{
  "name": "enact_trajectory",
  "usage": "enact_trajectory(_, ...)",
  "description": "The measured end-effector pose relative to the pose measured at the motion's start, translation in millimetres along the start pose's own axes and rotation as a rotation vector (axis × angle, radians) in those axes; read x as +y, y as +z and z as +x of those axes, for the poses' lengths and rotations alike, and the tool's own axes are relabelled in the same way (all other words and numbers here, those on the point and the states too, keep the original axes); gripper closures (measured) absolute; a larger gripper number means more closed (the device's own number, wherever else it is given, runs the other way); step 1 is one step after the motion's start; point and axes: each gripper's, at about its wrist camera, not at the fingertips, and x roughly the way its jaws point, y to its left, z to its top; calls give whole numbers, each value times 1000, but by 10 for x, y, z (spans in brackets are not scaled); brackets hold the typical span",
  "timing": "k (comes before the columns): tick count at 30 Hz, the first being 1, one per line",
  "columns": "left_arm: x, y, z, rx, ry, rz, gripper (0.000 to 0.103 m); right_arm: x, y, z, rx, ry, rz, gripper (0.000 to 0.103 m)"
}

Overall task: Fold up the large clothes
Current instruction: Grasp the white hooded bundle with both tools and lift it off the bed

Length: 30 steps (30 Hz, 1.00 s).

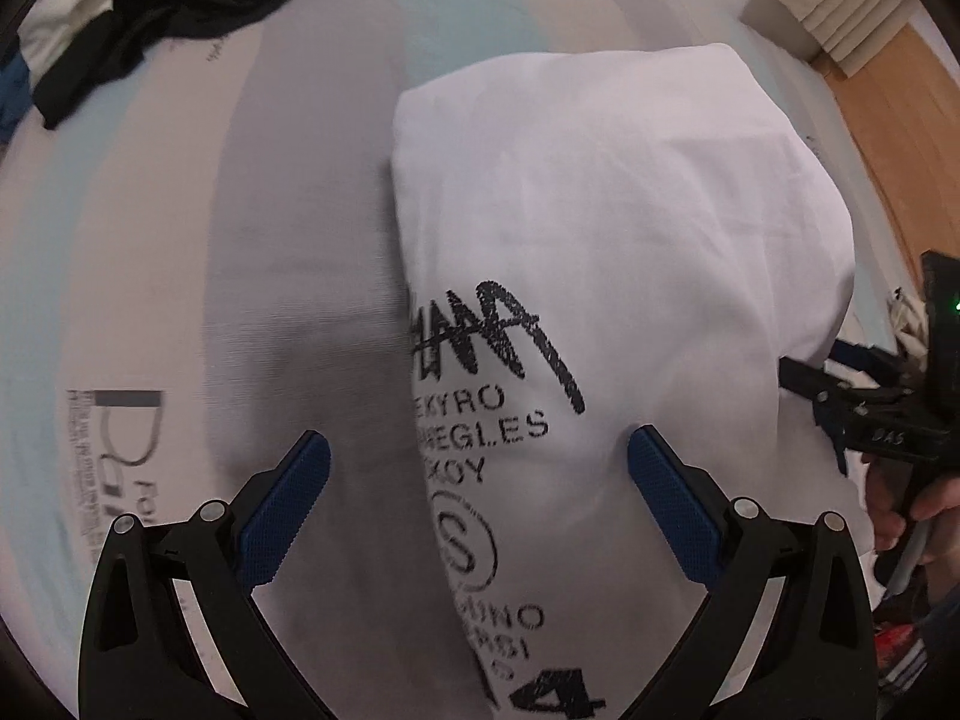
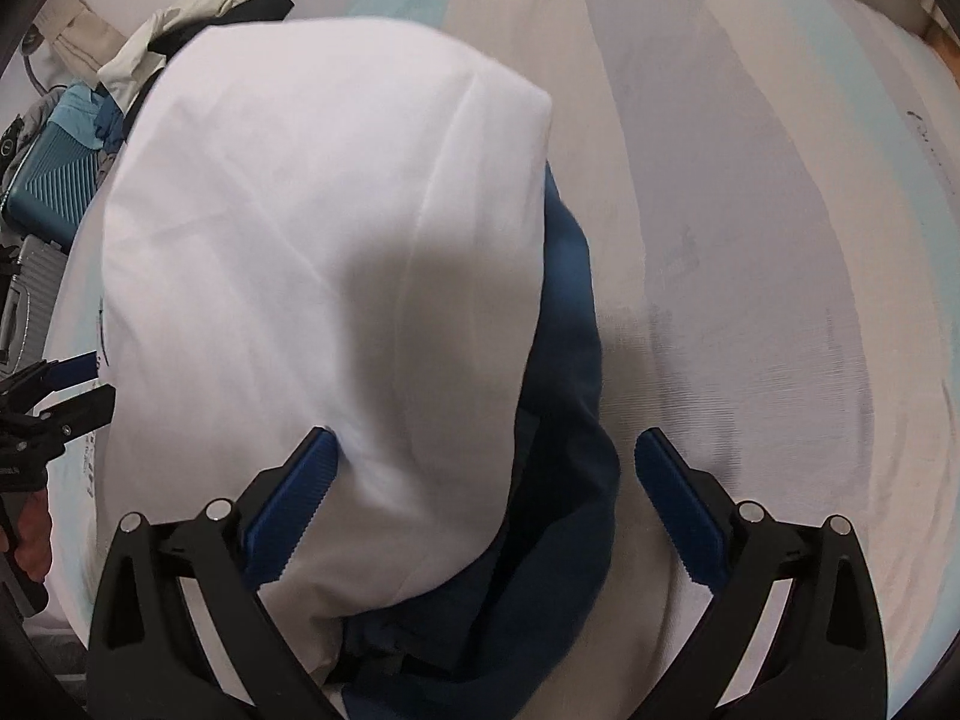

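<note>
The white shirt [image 2: 324,252] hides most of the blue garment [image 2: 564,420]; its print runs off-frame.

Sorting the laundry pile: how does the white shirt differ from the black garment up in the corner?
The white shirt is folded into a smooth, compact shape; the black garment lies crumpled and unfolded. The white shirt carries black printed lettering; the black garment shows no print. The white shirt sits right ahead of the open left gripper; the black garment lies far off at the surface's edge. Both rest on the same pale covered surface.
</note>
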Motion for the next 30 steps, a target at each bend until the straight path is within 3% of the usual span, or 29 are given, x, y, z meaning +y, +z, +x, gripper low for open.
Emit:
enact_trajectory(9,-14,99,229,6,-114,43,5,-27,42,310,46,74,34,8)
enact_trajectory(22,241,329,597,77,-208,-31,5,30,100,580,101,104,15,6)
enact_trajectory(23,233,310,605,76,-206,-28,5,49,104,587,101,100,5,9)
enact_trajectory(26,165,329,570,55,-174,3,6,135,129,557,93,130,-28,34)
enact_trajectory(28,88,333,519,46,-183,31,25,197,130,528,91,136,-49,47)
enact_trajectory(30,43,349,473,46,-180,39,34,250,140,499,88,128,-61,59)
